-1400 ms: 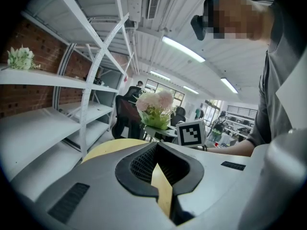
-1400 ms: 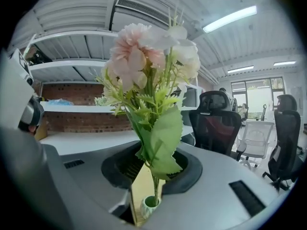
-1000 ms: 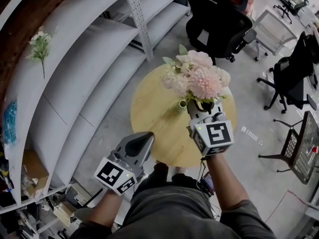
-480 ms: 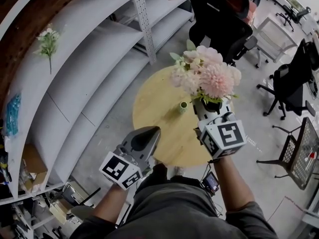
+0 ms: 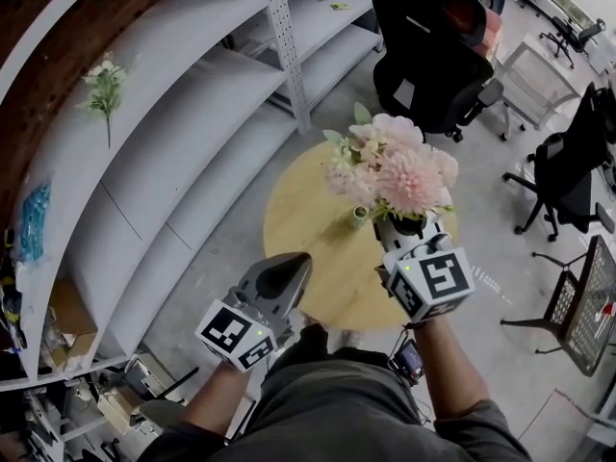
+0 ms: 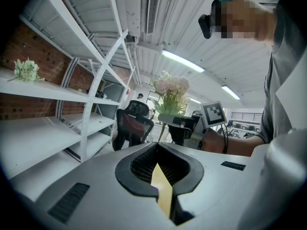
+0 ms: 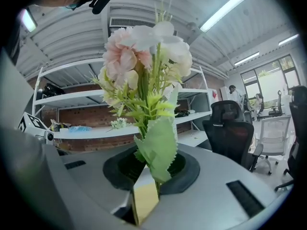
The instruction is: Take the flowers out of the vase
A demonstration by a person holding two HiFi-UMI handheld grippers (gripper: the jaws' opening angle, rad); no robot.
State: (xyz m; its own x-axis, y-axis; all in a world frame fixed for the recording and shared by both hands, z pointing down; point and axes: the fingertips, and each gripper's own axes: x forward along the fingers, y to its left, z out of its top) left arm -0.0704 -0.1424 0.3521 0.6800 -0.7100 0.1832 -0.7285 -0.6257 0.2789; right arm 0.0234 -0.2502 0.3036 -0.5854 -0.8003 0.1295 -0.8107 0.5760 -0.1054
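A bunch of pink and white flowers (image 5: 390,166) with green leaves is held above the round wooden table (image 5: 298,219). My right gripper (image 5: 404,224) is shut on the stems, its jaws still closing on them. In the right gripper view the stems and a big leaf (image 7: 158,147) rise from between the jaws. A small green vase (image 5: 358,217) stands on the table just left of that gripper, apart from the flowers. My left gripper (image 5: 287,269) hovers at the table's near left edge, shut and holding nothing. The left gripper view shows the flowers (image 6: 171,87) ahead.
Curved white shelves (image 5: 173,162) fill the left side, with a loose flower sprig (image 5: 104,85) and a blue item (image 5: 34,221) on them. A black office chair (image 5: 433,46) stands behind the table. More chairs (image 5: 568,171) are at the right.
My right gripper has risen a little with the flowers, so the stems now hang apart from the vase. The left gripper has hardly moved.
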